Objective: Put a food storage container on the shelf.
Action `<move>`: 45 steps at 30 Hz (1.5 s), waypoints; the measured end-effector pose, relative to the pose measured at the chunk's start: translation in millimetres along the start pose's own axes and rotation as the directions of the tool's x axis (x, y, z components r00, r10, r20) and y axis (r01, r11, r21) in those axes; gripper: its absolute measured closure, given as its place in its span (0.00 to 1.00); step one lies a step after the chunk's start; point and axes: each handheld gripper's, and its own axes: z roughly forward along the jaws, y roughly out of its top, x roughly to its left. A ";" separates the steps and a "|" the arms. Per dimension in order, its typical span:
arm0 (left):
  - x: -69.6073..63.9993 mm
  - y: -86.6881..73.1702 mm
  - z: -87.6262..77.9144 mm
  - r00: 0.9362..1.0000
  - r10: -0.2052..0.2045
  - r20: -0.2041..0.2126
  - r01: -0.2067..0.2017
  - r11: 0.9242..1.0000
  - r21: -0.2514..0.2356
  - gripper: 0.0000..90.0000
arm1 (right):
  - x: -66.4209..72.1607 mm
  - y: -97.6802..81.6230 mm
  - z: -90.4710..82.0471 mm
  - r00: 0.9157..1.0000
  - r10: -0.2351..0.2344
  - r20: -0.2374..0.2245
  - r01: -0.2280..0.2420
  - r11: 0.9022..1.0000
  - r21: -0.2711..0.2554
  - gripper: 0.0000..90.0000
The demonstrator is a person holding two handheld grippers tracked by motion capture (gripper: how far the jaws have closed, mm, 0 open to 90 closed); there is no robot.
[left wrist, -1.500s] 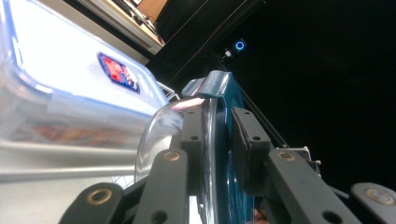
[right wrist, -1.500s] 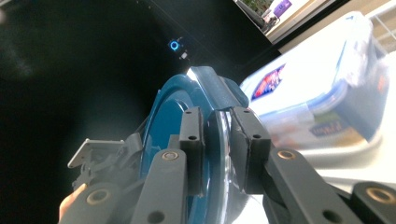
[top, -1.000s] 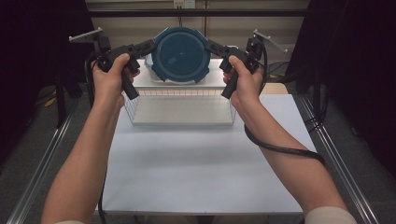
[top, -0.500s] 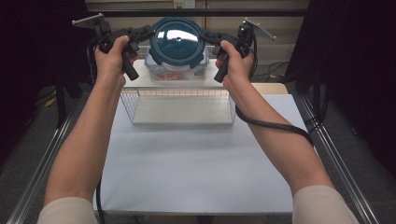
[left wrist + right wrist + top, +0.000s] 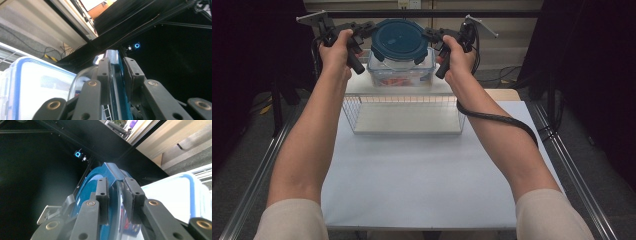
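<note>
White table [image 5: 422,180], wire basket [image 5: 404,107], dark surrounds.

We find the high view set above the person's side, facing forward and down over the worktop [image 5: 422,170]. Each gripper view looks along its own jaws, tilted upward and very close to the blue lid [image 5: 399,40]. All three views share that lid; both gripper views also share the dark backdrop.
</note>
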 end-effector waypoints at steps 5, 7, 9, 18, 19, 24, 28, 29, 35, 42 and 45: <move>6.6 3.0 6.7 0.999 -0.008 -0.031 0.008 1.000 -0.001 0.85 | -1.8 4.2 6.1 0.999 0.027 0.016 -0.027 1.000 -0.011 0.83; 9.5 4.0 8.9 0.999 -0.009 -0.048 0.009 1.000 0.002 0.84 | -2.3 5.3 8.2 1.000 0.022 0.019 -0.022 1.000 -0.012 0.83; 12.1 4.7 11.0 0.998 -0.005 -0.062 0.005 1.000 -0.001 0.84 | -1.5 5.7 9.9 0.999 0.018 0.029 -0.017 1.000 -0.012 0.83; 15.6 3.8 16.4 0.995 0.044 -0.088 -0.044 0.999 -0.004 0.83 | -6.1 6.5 13.3 0.999 0.014 0.034 -0.013 0.999 -0.030 0.82; 14.3 3.9 15.0 0.993 0.075 -0.092 -0.075 0.997 0.001 0.83 | -5.2 6.0 13.2 0.999 0.012 0.034 -0.011 0.999 -0.032 0.82; 5.4 1.7 3.3 0.979 0.160 -0.128 -0.163 0.986 -0.017 0.61 | -2.4 1.6 5.7 1.000 -0.006 0.030 0.007 0.999 -0.050 0.72; -5.5 -5.5 -6.3 0.974 0.200 -0.110 -0.200 0.980 0.004 0.52 | 1.9 -5.7 -6.6 0.999 -0.049 0.003 0.049 0.997 -0.052 0.65; -8.7 -7.8 -7.8 0.973 0.203 -0.113 -0.203 0.979 0.011 0.51 | 2.5 -8.0 -10.2 0.999 -0.051 -0.016 0.050 0.997 -0.054 0.62; -16.6 -31.1 -17.8 0.962 0.253 -0.101 -0.256 0.967 -0.015 0.39 | 7.5 -21.1 -35.0 0.995 -0.066 -0.076 0.062 0.996 -0.057 0.49; -22.1 -57.2 -30.4 0.952 0.291 -0.095 -0.294 0.955 -0.023 0.32 | 7.2 -40.4 -55.9 0.992 -0.100 -0.080 0.097 0.994 -0.045 0.42; -22.5 -64.8 -35.6 0.953 0.289 -0.088 -0.291 0.956 -0.021 0.31 | 8.2 -47.9 -63.5 0.989 -0.123 -0.079 0.120 0.992 -0.043 0.39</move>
